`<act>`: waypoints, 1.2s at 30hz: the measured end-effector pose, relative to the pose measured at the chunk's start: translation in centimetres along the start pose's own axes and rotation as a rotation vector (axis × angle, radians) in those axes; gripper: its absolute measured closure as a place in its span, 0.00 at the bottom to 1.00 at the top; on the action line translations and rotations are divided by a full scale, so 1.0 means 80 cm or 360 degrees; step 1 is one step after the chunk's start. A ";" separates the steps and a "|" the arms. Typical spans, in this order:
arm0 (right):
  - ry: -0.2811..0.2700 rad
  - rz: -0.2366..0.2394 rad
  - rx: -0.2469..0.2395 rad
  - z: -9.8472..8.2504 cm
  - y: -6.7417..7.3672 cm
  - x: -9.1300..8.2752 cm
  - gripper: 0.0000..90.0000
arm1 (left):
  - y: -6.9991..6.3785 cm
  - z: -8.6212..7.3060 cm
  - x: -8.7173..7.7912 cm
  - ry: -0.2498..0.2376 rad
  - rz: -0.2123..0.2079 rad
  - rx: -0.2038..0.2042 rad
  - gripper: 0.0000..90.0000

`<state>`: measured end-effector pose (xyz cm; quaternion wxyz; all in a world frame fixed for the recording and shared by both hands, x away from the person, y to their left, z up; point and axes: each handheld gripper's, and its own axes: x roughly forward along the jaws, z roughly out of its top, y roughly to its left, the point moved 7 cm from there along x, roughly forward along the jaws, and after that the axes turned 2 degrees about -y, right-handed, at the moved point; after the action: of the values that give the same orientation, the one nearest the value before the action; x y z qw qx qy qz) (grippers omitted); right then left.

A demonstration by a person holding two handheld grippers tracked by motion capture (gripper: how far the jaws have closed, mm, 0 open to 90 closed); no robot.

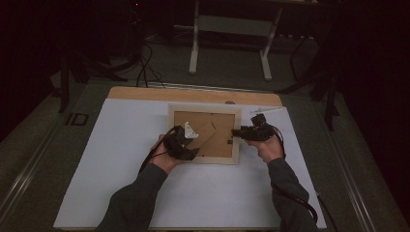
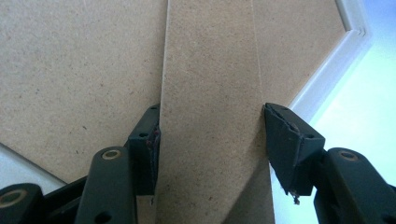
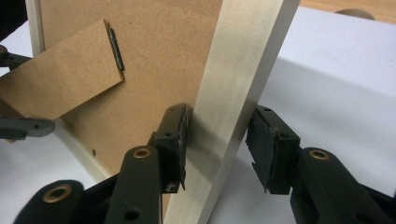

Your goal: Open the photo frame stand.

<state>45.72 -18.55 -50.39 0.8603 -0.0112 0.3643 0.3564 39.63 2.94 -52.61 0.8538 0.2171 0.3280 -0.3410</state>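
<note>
A pale wooden picture frame (image 1: 203,108) lies face down on the white mat (image 1: 121,159), its brown back board (image 1: 223,145) facing up. A brown fold-out stand (image 1: 207,133) is hinged to that board. My left gripper (image 1: 192,145) comes in over the frame's near left corner. In the left gripper view it (image 2: 212,126) is shut on the stand (image 2: 210,84), one pad against each long edge. My right gripper (image 1: 236,132) reaches in from the right. In the right gripper view it (image 3: 217,135) is shut across the frame's right rail (image 3: 243,56), beside the stand (image 3: 60,79) and its dark hinge (image 3: 116,49).
The mat covers most of a wooden table whose bare far edge (image 1: 193,94) shows behind the frame. A small white strip (image 1: 267,111) lies on the mat past the right gripper. The legs of a white stand (image 1: 196,43) rise from the floor beyond the table.
</note>
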 end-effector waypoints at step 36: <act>-0.0214 -0.0062 -0.0158 0.008 0.010 -0.020 0.68 | 0.007 0.010 -0.007 -0.0043 -0.0030 0.0005 0.64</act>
<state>44.81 -18.76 -48.72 0.8880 -0.0371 0.2872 0.3572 40.03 3.08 -51.62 0.8546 0.2108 0.3180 -0.3523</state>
